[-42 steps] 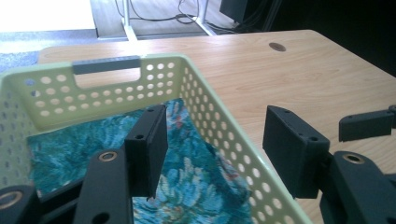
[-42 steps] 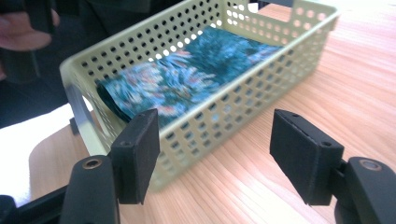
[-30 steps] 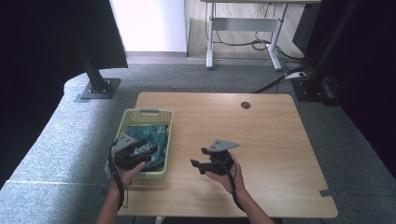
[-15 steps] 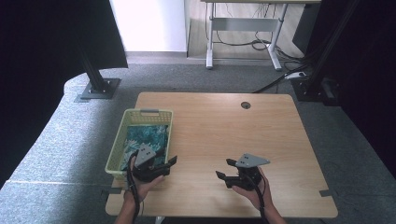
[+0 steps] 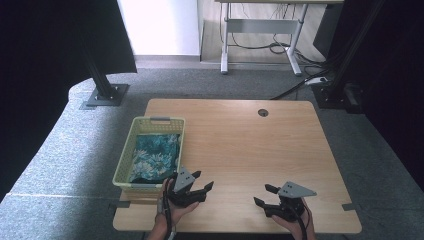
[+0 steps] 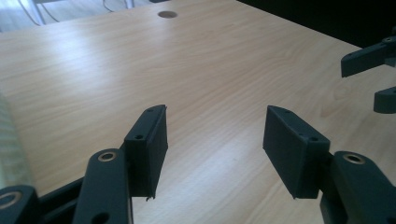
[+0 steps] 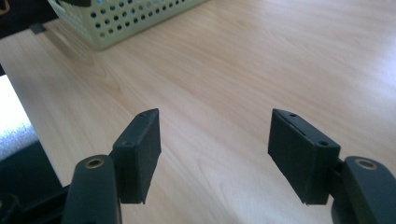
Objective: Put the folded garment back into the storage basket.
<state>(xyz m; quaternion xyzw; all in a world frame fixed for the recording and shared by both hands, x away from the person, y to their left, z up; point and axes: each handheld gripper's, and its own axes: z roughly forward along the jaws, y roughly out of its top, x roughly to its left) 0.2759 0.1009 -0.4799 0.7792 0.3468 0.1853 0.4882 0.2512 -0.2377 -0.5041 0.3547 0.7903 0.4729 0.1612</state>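
A pale green plastic basket (image 5: 150,121) stands at the table's left side with a teal flowered cloth (image 5: 155,157) lying inside it. My left gripper (image 5: 203,179) hovers low over the wood just right of the basket's near corner, open, with nothing between its jaws (image 6: 215,135). My right gripper (image 5: 261,195) is near the front edge at the right, pointing left toward the other one, also open and empty (image 7: 215,140). The left gripper view catches the right gripper's fingertips (image 6: 369,58) at its far right. The basket's perforated wall (image 7: 126,18) lies beyond the right gripper.
The wooden table (image 5: 240,145) has a round cable hole (image 5: 263,112) near its far edge. Grey carpet surrounds it, with a black stand foot (image 5: 104,95) at far left and a desk frame with cables (image 5: 260,45) behind.
Both hands drew back toward the table's front edge. The left gripper left the basket and moved right over bare wood. The right gripper shifted right and nearer. Both jaws stayed apart.
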